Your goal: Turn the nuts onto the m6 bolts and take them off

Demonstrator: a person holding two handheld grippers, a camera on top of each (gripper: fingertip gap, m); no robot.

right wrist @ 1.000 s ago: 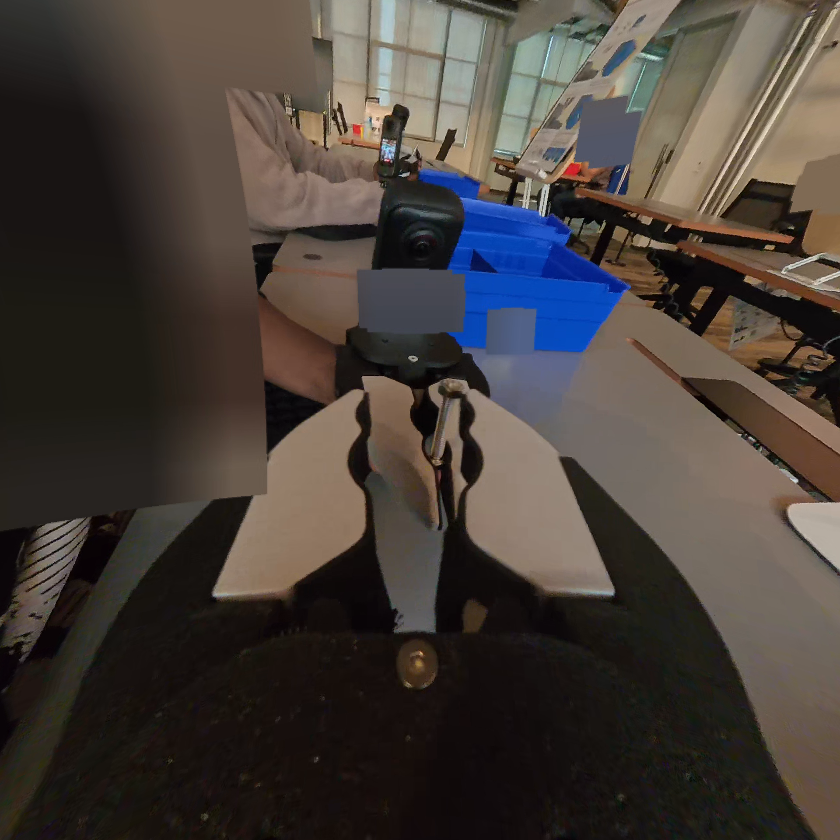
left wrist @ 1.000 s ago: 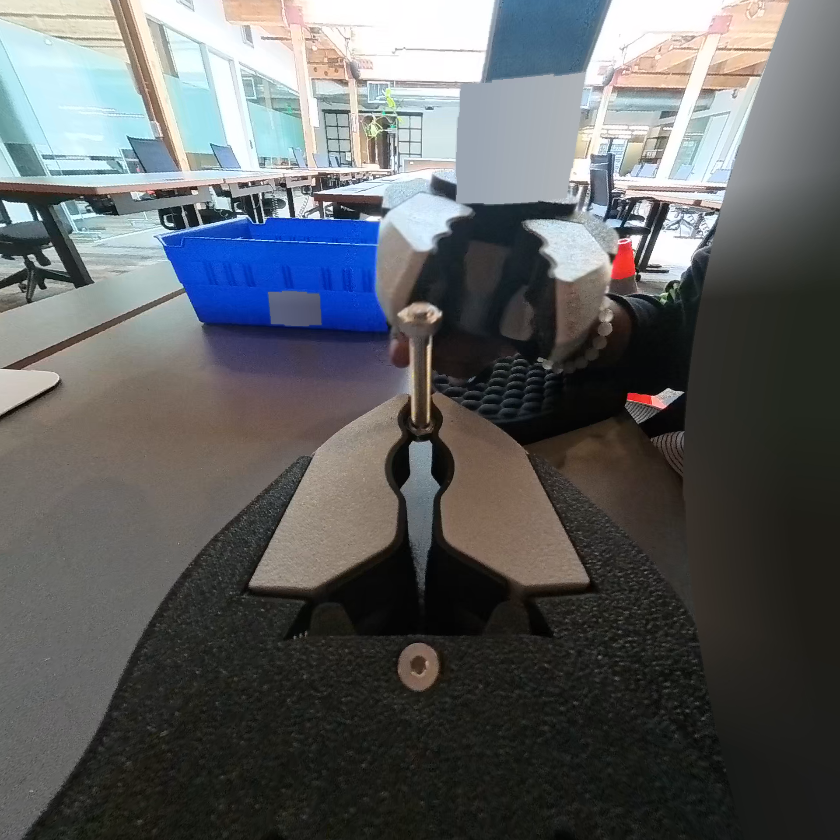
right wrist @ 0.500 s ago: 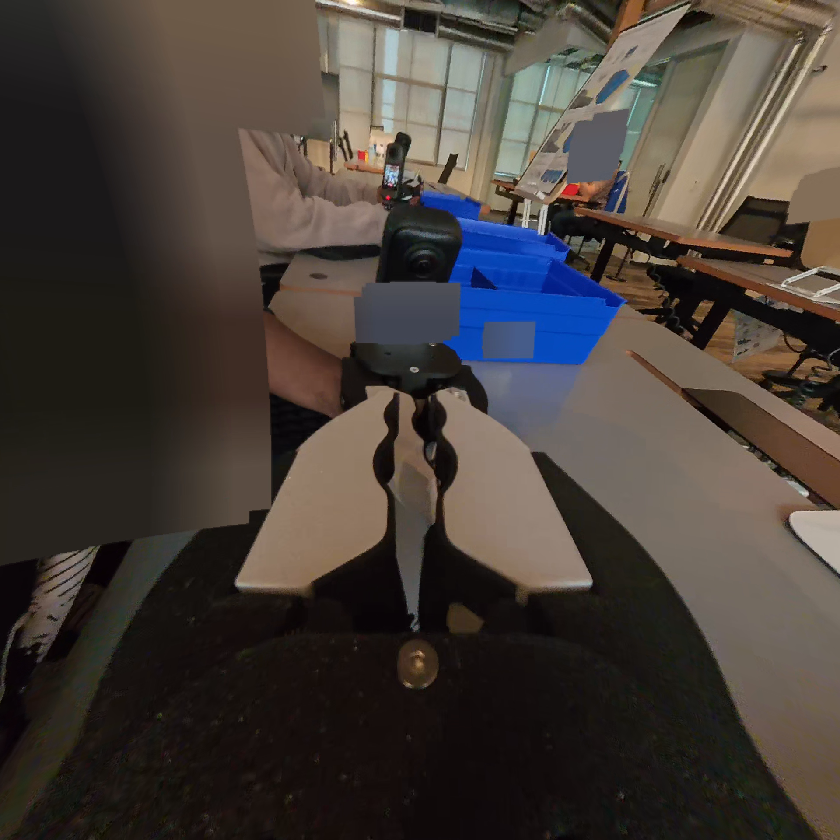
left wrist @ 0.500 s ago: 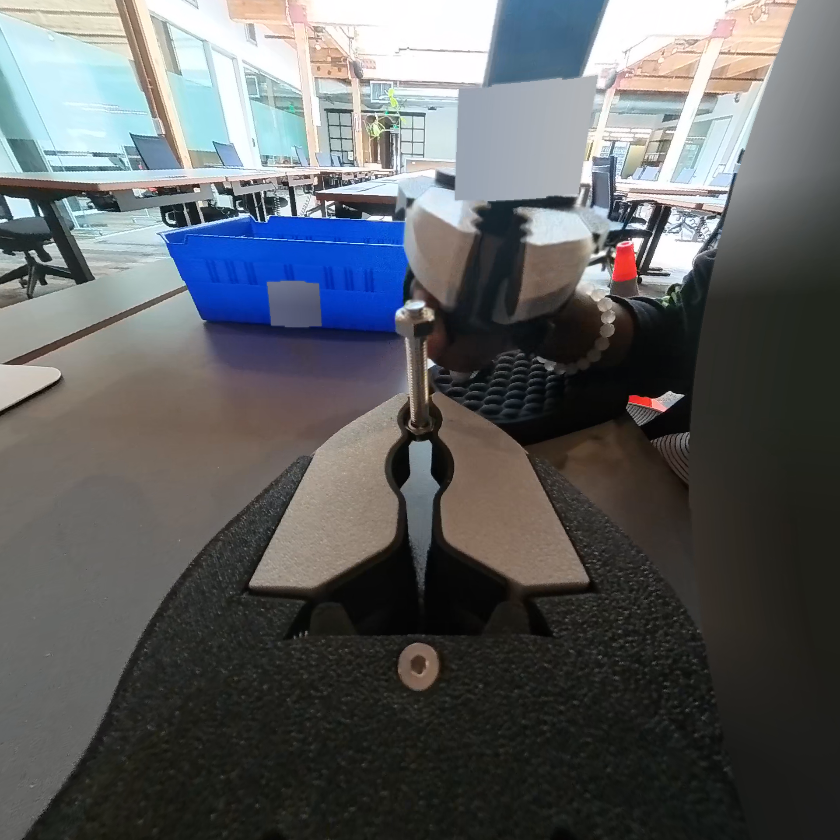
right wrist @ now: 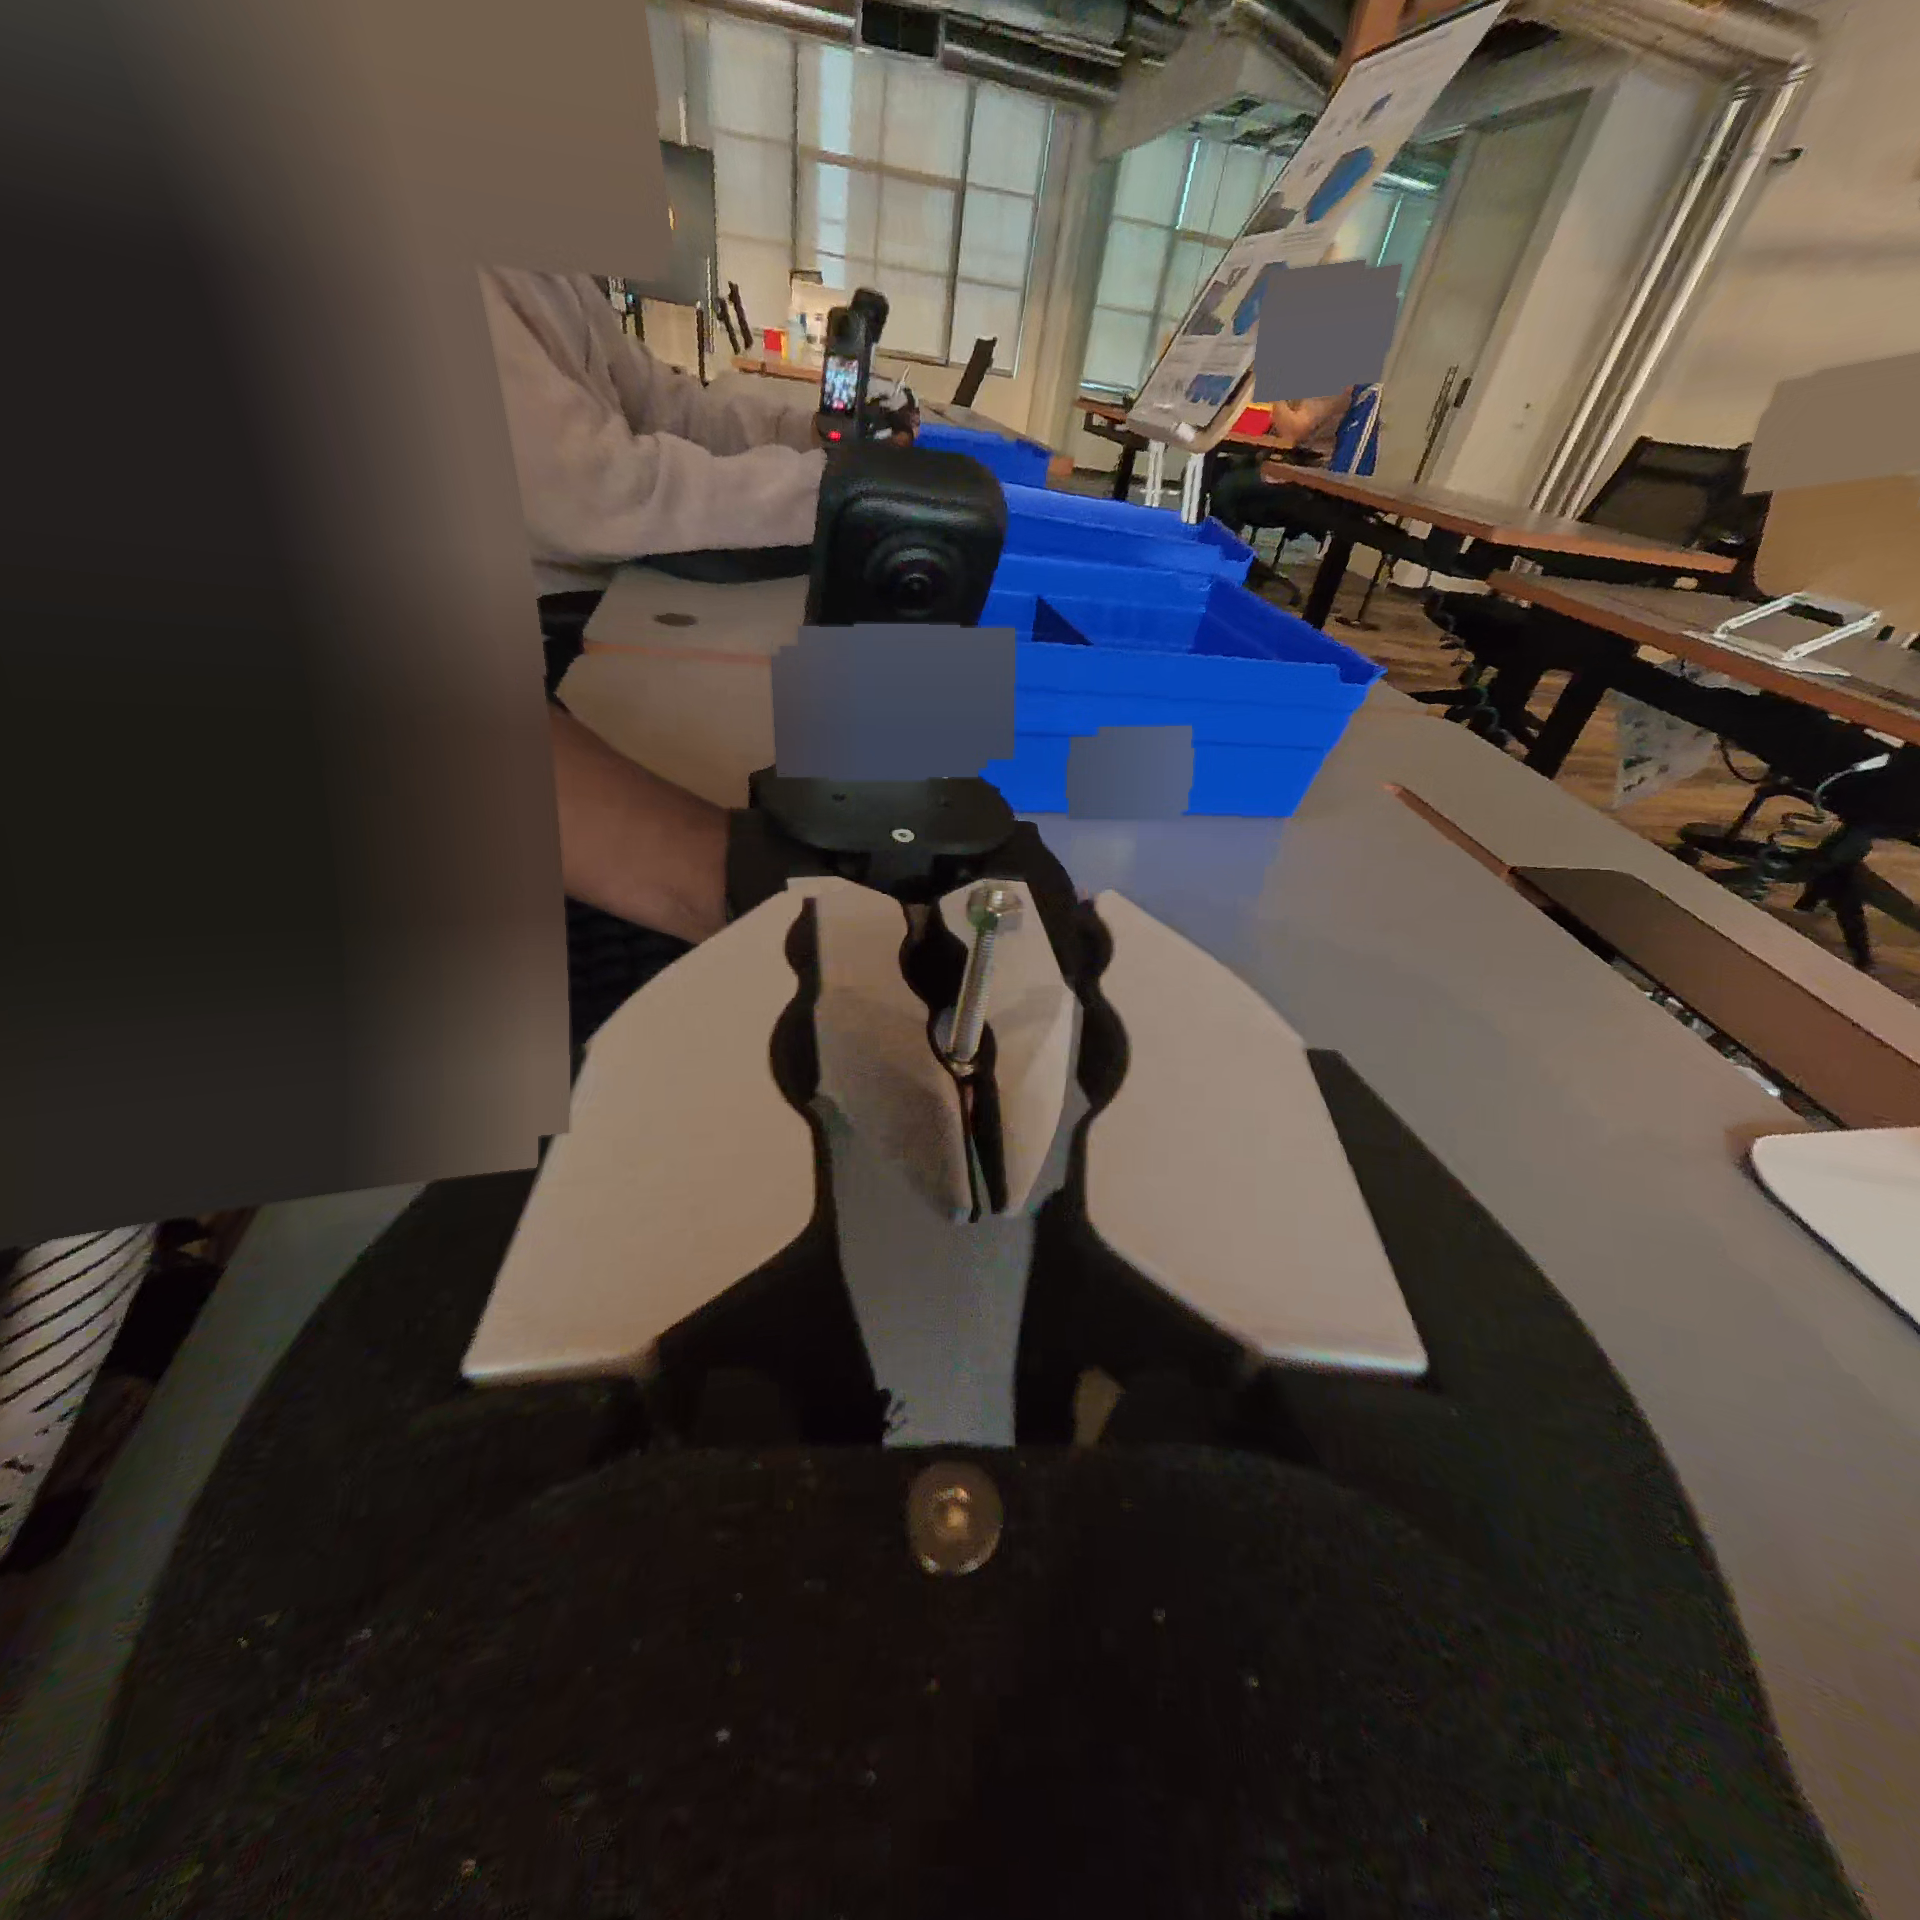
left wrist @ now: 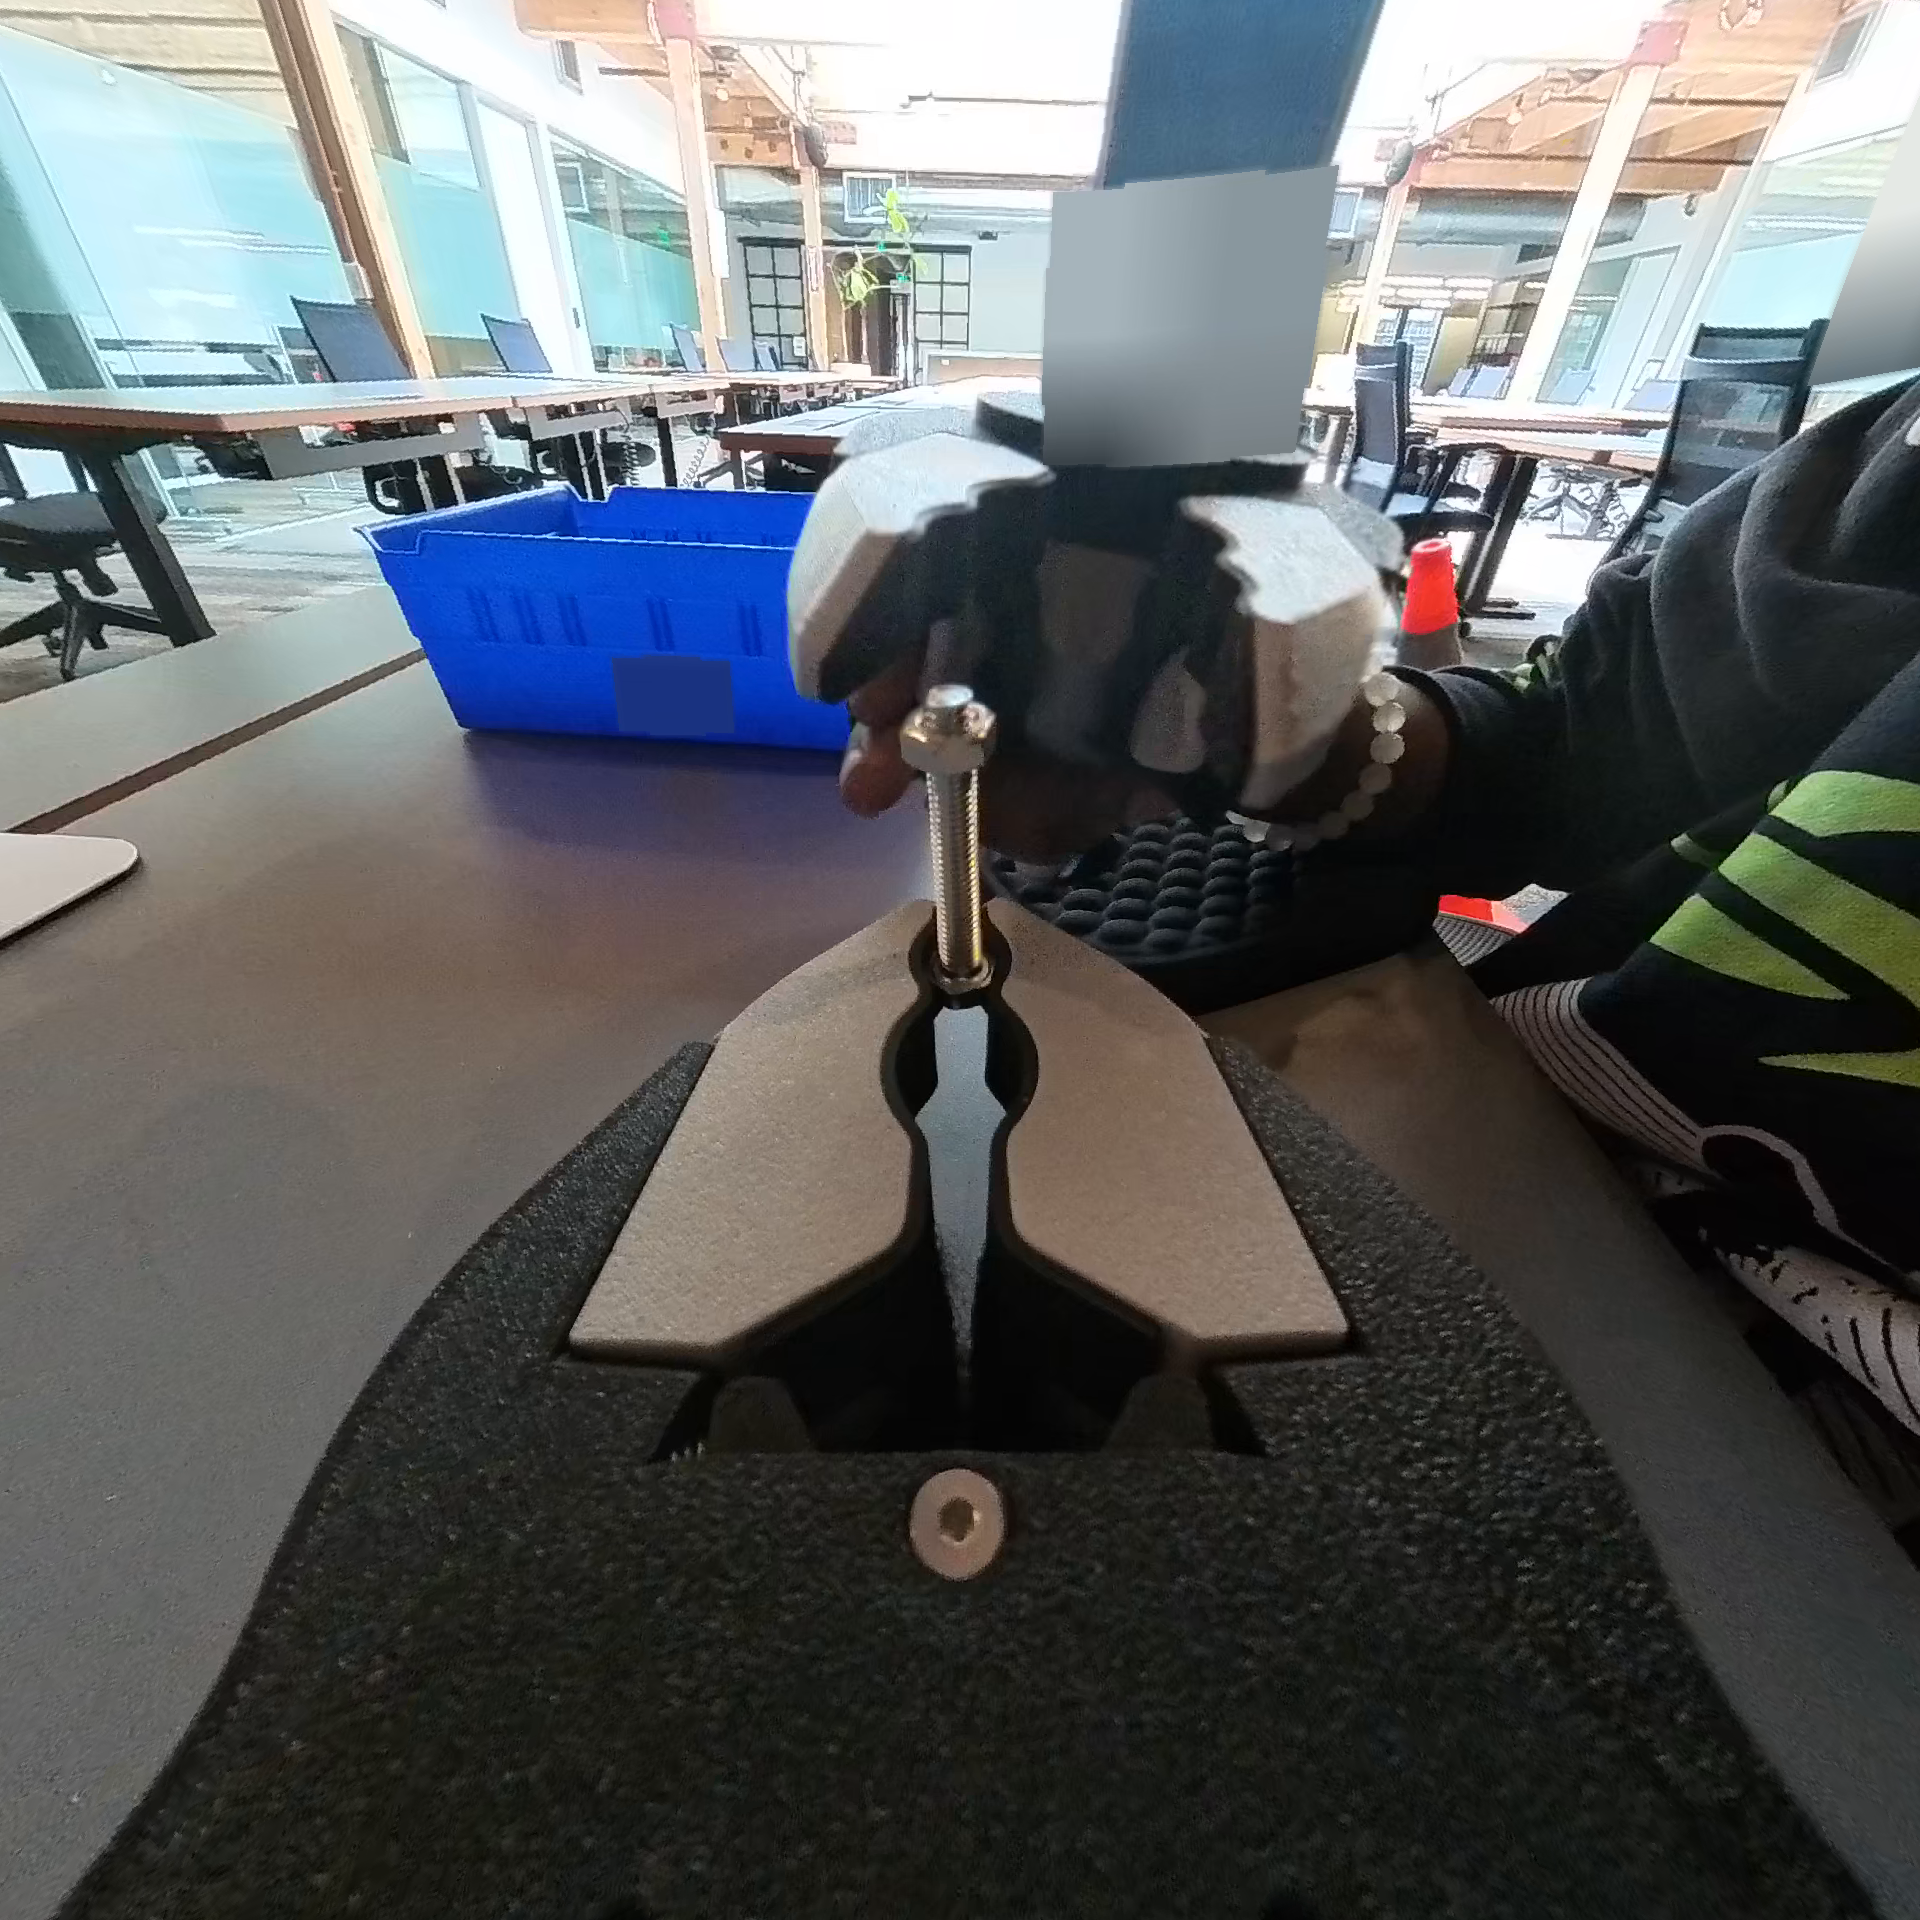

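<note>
The left gripper (left wrist: 961,971) has its fingers together, clamped on the bottom end of the bolt (left wrist: 956,842). The bolt stands nearly straight up from those fingers, with its long side pointing up and down. In the right wrist view it leans a little.

The nut (left wrist: 948,727) sits at the very top of the bolt, with just a bit of thread poking out above it.

The right gripper (right wrist: 951,935) has its fingers wide apart and holds nothing. In the right wrist view, the nut (right wrist: 992,912) sits between the two open finger tips, closer to the right one, and neither finger touches it. This gripper is the nearer one to the nut. I think the next move is for these fingers to close on the nut and give it a turn. They have to meet the nut's flat sides, up at the top.

The bottom of the bolt is hidden inside the left fingers. How far the nut is wound on is hard to tell. A blue bin (left wrist: 603,613) sits farther back on the desk (left wrist: 312,935).
</note>
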